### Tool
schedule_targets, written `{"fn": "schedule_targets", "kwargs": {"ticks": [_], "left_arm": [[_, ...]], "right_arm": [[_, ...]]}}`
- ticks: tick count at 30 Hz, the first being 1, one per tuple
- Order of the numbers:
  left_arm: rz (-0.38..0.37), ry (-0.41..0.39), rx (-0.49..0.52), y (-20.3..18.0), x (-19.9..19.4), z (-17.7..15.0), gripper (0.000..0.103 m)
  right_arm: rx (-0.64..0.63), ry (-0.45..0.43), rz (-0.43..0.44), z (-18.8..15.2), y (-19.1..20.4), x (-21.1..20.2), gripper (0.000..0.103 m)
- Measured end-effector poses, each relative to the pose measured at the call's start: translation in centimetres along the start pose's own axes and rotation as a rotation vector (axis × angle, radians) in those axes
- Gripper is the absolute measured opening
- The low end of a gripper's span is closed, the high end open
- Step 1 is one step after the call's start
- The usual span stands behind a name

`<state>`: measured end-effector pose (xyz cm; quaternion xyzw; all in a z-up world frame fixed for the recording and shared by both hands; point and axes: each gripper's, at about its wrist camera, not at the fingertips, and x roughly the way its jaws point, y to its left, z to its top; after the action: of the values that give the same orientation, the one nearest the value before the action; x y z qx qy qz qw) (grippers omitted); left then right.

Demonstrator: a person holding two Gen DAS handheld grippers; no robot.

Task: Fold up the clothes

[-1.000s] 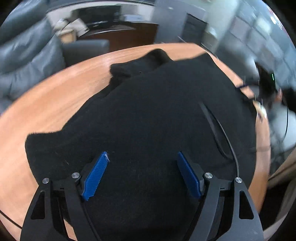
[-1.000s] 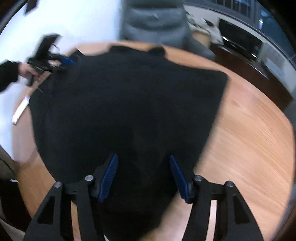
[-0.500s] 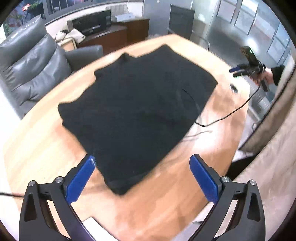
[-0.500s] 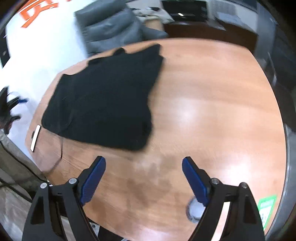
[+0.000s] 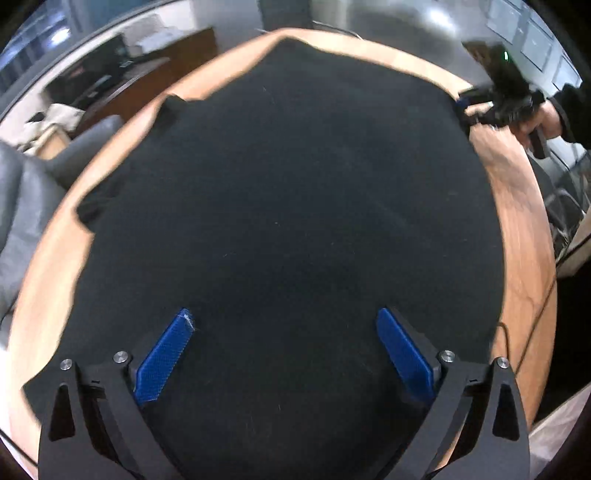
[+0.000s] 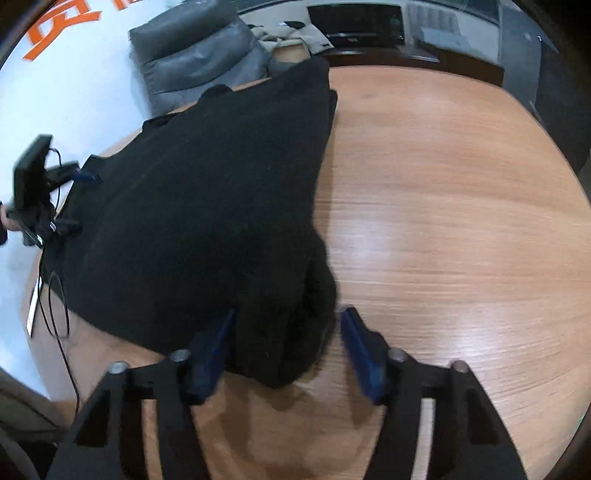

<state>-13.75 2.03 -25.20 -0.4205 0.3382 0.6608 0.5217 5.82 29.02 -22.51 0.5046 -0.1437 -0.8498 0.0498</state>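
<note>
A black garment (image 5: 288, 206) lies spread flat on the round wooden table (image 5: 524, 236). My left gripper (image 5: 284, 332) is open, low over the garment's near part, its blue pads wide apart. In the right wrist view the same garment (image 6: 207, 199) covers the table's left half. My right gripper (image 6: 286, 334) is open, with the garment's near corner lying between its blue pads. In the left wrist view the right gripper (image 5: 476, 107) shows at the garment's far right corner. In the right wrist view the left gripper (image 6: 77, 201) shows at the garment's left edge.
A grey leather armchair (image 6: 199, 62) stands behind the table. A thin black cable (image 6: 59, 306) and a white strip (image 6: 33, 306) lie at the table's left edge. Bare wood (image 6: 454, 221) fills the right half. A dark cabinet (image 6: 354, 22) stands at the back.
Both grippers dropped from high above the table to close over the garment. The right gripper now straddles the garment's near corner; the left hovers over its middle.
</note>
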Motion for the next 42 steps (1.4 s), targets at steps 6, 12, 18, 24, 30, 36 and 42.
{"fn": "schedule_targets", "kwargs": {"ticks": [6,12,18,24,30,36,42], "left_arm": [[-0.036,-0.042,0.014,0.0,0.4,-0.5,0.103],[-0.019,-0.078,-0.019,-1.1,1.5,1.7,0.103],[-0.041,-0.129,-0.023,-5.3,4.8,9.0,0.103],[-0.083,-0.163,-0.084,-11.8,8.9,18.4,0.103],[-0.118,-0.221,-0.183,-10.3,5.6,15.7,0.096],[-0.041,-0.227,-0.303,-7.5,4.5,11.0,0.103],[0.014,-0.294,-0.386,-8.9,6.1,13.1,0.103]], "right_arm": [[0.144,-0.017,0.117,0.7,-0.4,0.4,0.021],[0.123,-0.226,0.228,4.3,0.2,-6.0,0.015],[-0.030,-0.369,0.356,9.4,3.5,-13.2,0.015],[-0.147,-0.332,0.501,11.3,6.9,-14.1,0.015],[-0.087,-0.245,0.516,10.0,2.7,-13.0,0.015],[-0.069,-0.217,0.635,9.4,2.4,-11.6,0.015],[-0.180,-0.120,0.755,10.5,7.4,-11.5,0.015]]}}
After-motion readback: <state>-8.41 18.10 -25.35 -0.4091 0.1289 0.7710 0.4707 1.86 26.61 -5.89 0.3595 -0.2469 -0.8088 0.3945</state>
